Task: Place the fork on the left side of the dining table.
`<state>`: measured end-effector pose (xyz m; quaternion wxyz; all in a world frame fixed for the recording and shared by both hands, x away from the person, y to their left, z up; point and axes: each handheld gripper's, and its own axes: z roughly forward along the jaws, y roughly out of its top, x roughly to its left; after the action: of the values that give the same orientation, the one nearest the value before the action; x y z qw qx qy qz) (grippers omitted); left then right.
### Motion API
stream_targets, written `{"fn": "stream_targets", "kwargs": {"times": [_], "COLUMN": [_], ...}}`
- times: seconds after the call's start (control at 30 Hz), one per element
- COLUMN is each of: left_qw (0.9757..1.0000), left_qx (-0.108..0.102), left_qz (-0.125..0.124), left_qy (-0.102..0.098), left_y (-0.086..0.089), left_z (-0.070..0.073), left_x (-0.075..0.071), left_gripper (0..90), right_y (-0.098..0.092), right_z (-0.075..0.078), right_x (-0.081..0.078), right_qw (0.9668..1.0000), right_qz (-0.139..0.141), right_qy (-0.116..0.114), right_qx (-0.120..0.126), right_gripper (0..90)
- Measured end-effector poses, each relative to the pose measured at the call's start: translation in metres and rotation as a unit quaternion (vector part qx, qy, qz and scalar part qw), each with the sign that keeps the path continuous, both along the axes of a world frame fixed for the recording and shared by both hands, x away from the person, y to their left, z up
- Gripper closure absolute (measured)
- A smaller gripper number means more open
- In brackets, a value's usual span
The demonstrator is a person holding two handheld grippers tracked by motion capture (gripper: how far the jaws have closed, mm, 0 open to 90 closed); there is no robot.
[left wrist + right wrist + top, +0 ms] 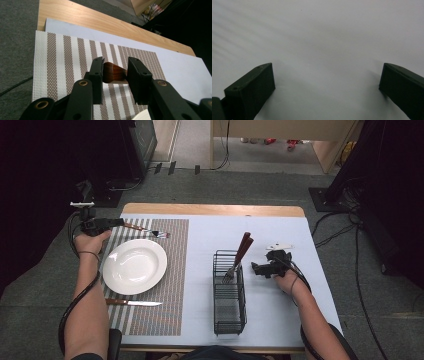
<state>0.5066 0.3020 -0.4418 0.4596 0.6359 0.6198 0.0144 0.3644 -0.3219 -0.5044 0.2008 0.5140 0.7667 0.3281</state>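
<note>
1. The left gripper (116, 222) pinches a fork (150, 231) by its wooden handle, over the striped placemat (170, 270) beyond the plate (134, 266).
2. The right gripper (257, 268) hangs unclenched and empty beside the wire caddy (229, 292).
3. The knife (133, 303) already lies by the plate; more cutlery waits in the caddy, so the setting looks roughly half done.

The left tool (115, 75) is extended forward at the far left, jaws a little apart around a handle. The right tool (324, 85) sits low at the right, jaws wide apart, pointing left.
</note>
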Motion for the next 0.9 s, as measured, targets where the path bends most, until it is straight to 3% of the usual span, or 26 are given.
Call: {"fn": "stream_targets", "kwargs": {"times": [0.2,0.27,0.37,0.9], "left_qw": [1.0,0.9999,0.9998,0.9995], "left_qx": [0.004,-0.012,-0.015,0.0], "left_qz": [0.0,0.003,0.003,0.006], "left_qy": [0.001,0.008,0.011,0.032], "left_y": [0.001,0.005,0.006,0.005], "left_z": [-0.01,-0.017,-0.02,-0.034], "left_x": [0.0,0.0,0.0,0.002], "left_gripper": [64.2,64.1,63.7,58.7], "right_y": [0.0,0.0,0.0,0.0], "right_z": [0.0,0.0,0.0,0.0], "right_x": [0.0,0.0,0.0,0.0], "right_qw": [1.0,1.0,1.0,1.0], "right_qz": [0.0,0.0,0.0,0.0], "right_qy": [0.0,0.0,0.0,0.0], "right_qx": [0.0,0.0,0.0,0.0], "right_gripper": [0.0,0.0,0.0,0.0]}}
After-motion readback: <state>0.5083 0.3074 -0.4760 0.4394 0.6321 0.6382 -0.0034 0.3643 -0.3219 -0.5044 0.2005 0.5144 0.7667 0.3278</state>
